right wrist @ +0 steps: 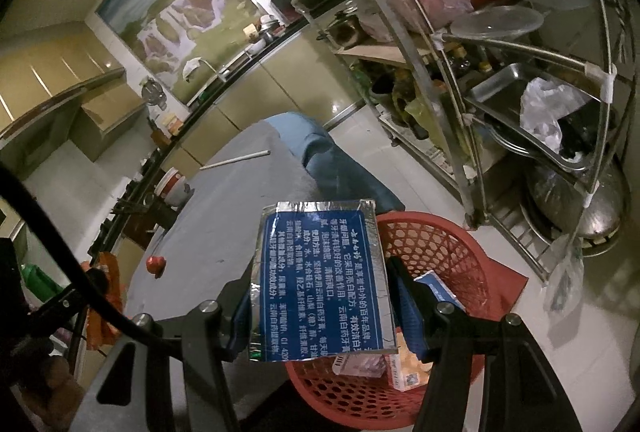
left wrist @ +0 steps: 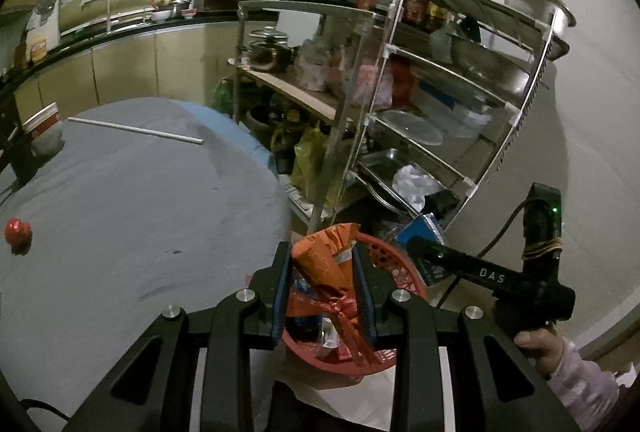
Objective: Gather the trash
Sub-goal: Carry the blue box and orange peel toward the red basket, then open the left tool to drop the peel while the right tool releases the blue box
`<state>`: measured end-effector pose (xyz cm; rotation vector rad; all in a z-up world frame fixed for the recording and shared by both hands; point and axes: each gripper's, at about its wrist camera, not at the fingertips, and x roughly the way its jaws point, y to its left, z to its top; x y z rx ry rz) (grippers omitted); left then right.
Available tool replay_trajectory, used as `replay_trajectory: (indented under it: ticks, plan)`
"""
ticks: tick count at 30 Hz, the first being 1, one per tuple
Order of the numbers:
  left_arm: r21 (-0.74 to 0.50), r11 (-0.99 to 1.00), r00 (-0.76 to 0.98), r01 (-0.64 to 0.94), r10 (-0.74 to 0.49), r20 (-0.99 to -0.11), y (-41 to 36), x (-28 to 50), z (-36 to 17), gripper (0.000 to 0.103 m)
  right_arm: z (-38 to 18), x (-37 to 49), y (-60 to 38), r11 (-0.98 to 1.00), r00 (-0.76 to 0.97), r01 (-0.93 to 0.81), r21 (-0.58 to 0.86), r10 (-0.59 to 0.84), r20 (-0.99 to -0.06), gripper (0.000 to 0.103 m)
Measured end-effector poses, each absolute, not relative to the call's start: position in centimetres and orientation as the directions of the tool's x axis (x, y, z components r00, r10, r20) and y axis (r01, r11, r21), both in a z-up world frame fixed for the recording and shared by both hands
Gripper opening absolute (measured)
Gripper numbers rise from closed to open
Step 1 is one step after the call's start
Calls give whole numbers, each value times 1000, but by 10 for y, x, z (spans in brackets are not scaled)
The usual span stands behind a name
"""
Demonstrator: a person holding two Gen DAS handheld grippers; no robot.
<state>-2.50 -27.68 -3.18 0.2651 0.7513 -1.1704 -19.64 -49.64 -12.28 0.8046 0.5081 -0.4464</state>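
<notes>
While both grippers hang over the red basket (right wrist: 440,244) beside the bench (left wrist: 120,200), left fingers (left wrist: 282,296) clench an orange wrapper (left wrist: 326,260) and right fingers (right wrist: 412,304) grip a blue box (right wrist: 320,284), apparently ready for dropping in.

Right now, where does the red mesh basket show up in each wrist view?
Left wrist: the red mesh basket sits bottom centre, mostly hidden behind the orange wrapper.
Right wrist: it fills the lower right, behind the blue box.
Shared landmark: the white stick on the grey table.
</notes>
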Motion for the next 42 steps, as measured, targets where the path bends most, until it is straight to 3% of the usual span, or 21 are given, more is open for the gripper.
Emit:
replay_trajectory:
  ticks: [20, 42]
  plan:
    - [-133, 337, 135, 932, -663, -737, -339, -57, -68, 31, -143, -239, -528, 527, 791, 581, 621, -185, -583, 63]
    - [-109, 344, 123, 933, -587, -801, -368, -60, -115, 32, -176, -223, -519, 470, 804, 539, 699, -39, -594, 64]
